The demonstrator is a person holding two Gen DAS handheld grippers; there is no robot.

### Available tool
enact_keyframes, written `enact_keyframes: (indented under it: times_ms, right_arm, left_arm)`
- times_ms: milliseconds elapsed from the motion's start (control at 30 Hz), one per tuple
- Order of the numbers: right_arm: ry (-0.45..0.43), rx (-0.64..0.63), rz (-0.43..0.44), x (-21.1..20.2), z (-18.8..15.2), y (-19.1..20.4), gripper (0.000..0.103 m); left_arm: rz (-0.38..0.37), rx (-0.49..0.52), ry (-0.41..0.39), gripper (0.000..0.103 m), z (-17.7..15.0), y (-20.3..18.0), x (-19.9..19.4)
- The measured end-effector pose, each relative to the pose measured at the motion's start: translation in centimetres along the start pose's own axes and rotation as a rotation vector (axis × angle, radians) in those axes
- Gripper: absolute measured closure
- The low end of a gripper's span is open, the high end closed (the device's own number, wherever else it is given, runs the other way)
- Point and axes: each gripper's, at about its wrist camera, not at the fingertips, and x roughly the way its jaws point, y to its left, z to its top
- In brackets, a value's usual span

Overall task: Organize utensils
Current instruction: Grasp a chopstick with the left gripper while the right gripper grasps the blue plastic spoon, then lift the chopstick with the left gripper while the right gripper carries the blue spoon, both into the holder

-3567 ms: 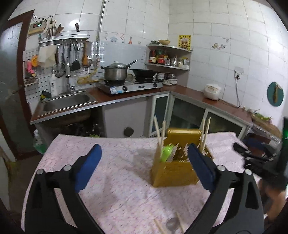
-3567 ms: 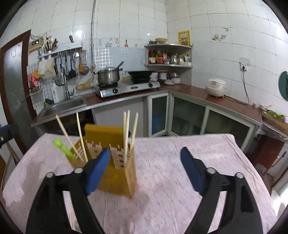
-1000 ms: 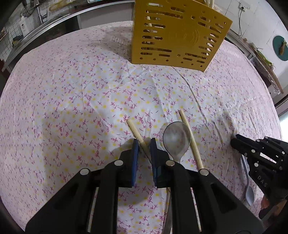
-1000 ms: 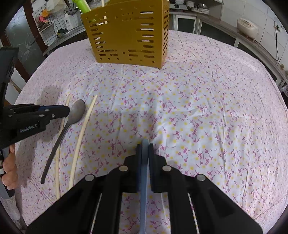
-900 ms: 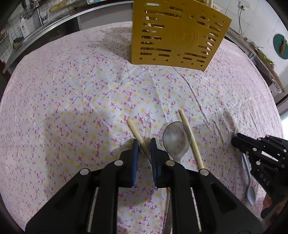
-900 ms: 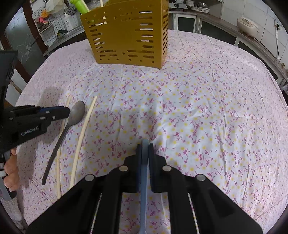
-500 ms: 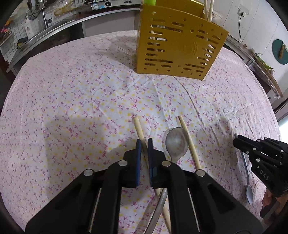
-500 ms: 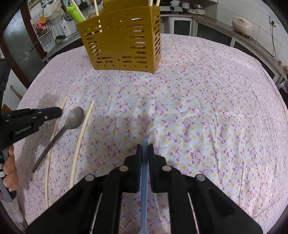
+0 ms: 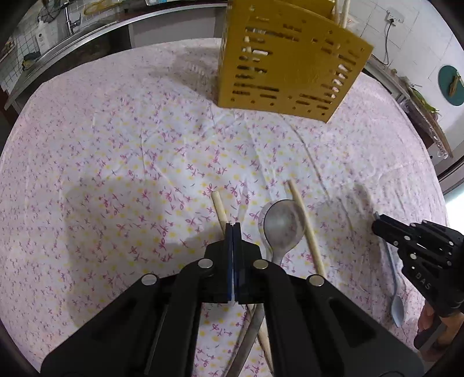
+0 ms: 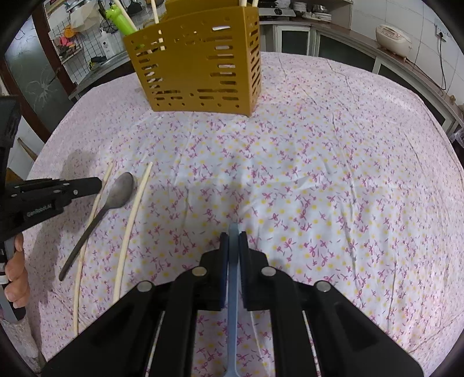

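A yellow slotted utensil holder (image 9: 290,61) stands at the far side of the flowered tablecloth (image 9: 116,150); it also shows in the right wrist view (image 10: 200,61) with chopsticks and a green utensil in it. My left gripper (image 9: 233,226) is shut on a wooden chopstick (image 9: 219,207). A metal spoon (image 9: 279,224) and a second chopstick (image 9: 304,226) lie just right of it. My right gripper (image 10: 233,235) is shut on the handle of a pale blue spoon (image 10: 233,290), which also shows in the left wrist view (image 9: 395,301).
In the right wrist view the metal spoon (image 10: 116,197) lies between two chopsticks (image 10: 133,220), with the left gripper (image 10: 87,185) over them. A kitchen counter with a sink (image 9: 72,23) and a rice cooker (image 10: 393,36) runs behind the table.
Both grippers went from open and high to low over the table and shut. In the last second the left pads closed fully on the chopstick and both grippers drew nearer the holder.
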Motion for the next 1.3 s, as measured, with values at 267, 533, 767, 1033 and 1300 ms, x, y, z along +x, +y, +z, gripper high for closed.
enact_keyframes:
  times_ms: [267, 533, 767, 1033, 1300]
  right_arm:
    - [0.008, 0.006, 0.011, 0.4, -0.1, -0.2, 0.096]
    - [0.021, 0.017, 0.021, 0.5, 0.0, -0.5, 0.096]
    - [0.03, 0.008, 0.015, 0.5, 0.0, -0.6, 0.095]
    - [0.028, 0.003, 0.006, 0.4, 0.2, -0.2, 0.096]
    - [-0.027, 0.016, 0.006, -1.3, 0.3, -0.6, 0.096]
  left_arm:
    - [0.011, -0.009, 0.01, 0.103, 0.1, -0.1, 0.4]
    - [0.028, 0.001, 0.024, 0.098, 0.6, -0.3, 0.8]
    - [0.049, 0.013, 0.041, 0.089, 0.6, -1.2, 1.6]
    - [0.041, 0.014, 0.041, 0.095, 0.8, -1.2, 1.9]
    - [0.034, 0.011, -0.061, 0.098, 0.4, -0.7, -1.6]
